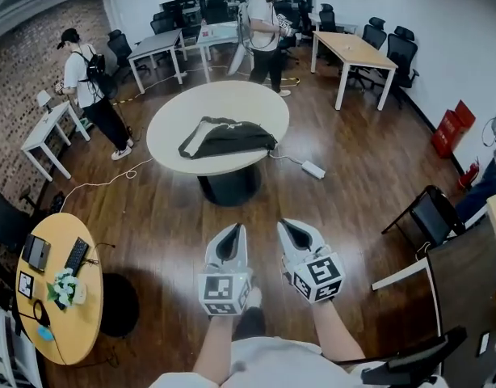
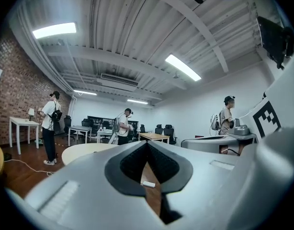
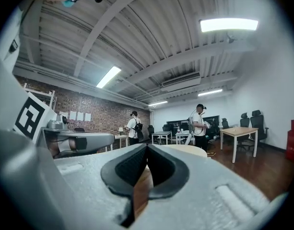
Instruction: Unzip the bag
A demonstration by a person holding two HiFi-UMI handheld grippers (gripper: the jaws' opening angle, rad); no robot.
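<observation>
Lying flat on the round desk point(image 1: 171, 124), the dark bag point(image 1: 226, 138) is well apart from the left hand-held gripper point(image 1: 232, 233) and the right hand-held gripper point(image 1: 293, 227). These are held side by side over the wooden floor point(image 1: 151, 217), pointing toward the desk. Both have their jaws pressed together at the tips, with nothing gripped between them.

Premises present as an open-plan office workroom. Evidence: rectangular desks point(image 1: 357, 51) with black swivel chairs point(image 1: 401, 51) stand along the far white wall. A large round table point(image 1: 171, 124) stands at centre on a wooden floor point(image 1: 159, 217). A keyboard point(image 1: 76, 255) lies on a small side table point(image 1: 82, 314). One side is a brick wall point(image 1: 26, 71). Strip lights point(image 2: 54, 30) hang from an exposed beamed ceiling.
</observation>
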